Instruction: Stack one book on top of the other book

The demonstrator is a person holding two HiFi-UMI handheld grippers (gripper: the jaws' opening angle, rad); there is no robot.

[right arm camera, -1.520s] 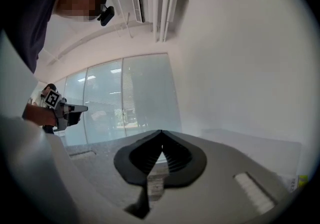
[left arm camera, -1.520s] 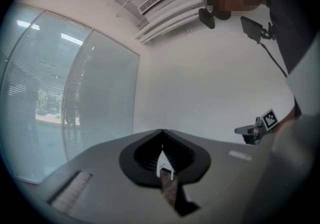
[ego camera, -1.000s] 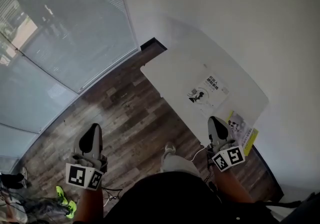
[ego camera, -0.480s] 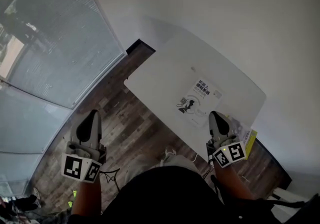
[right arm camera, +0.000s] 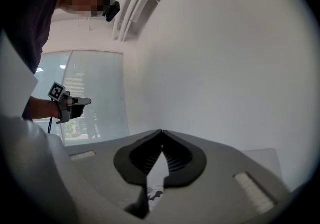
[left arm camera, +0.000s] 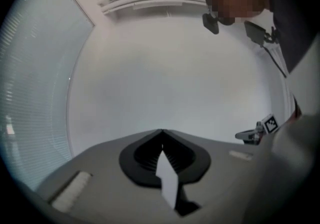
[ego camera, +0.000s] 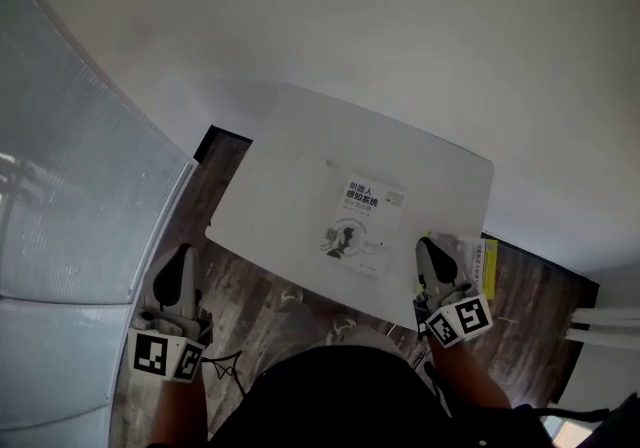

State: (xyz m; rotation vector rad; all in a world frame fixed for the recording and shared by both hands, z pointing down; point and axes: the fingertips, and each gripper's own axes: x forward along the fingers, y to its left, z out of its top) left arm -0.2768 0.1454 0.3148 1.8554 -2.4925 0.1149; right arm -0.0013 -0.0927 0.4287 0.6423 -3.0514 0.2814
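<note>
Item: two-book stacking job, not yet begun. White book (ego camera: 361,226): lies flat, cover up, near the middle of the white table (ego camera: 280,161), with bare surface all round it; I judge it the natural base of the stack. Yellow book (ego camera: 484,264): flat at the table's right edge, apart from the white one and partly hidden behind the right gripper (ego camera: 430,248); whether it overhangs the edge I cannot tell. Right gripper: held level over the table's near right corner, between the two books, jaws pressed together on nothing; it is the likelier one to lift the yellow book and would need to open first. Left gripper (ego camera: 180,258): jaws likewise clenched and empty, carried over the wooden floor (ego camera: 250,281) left of the table, well apart from both books. No book is gripped or raised.
</note>
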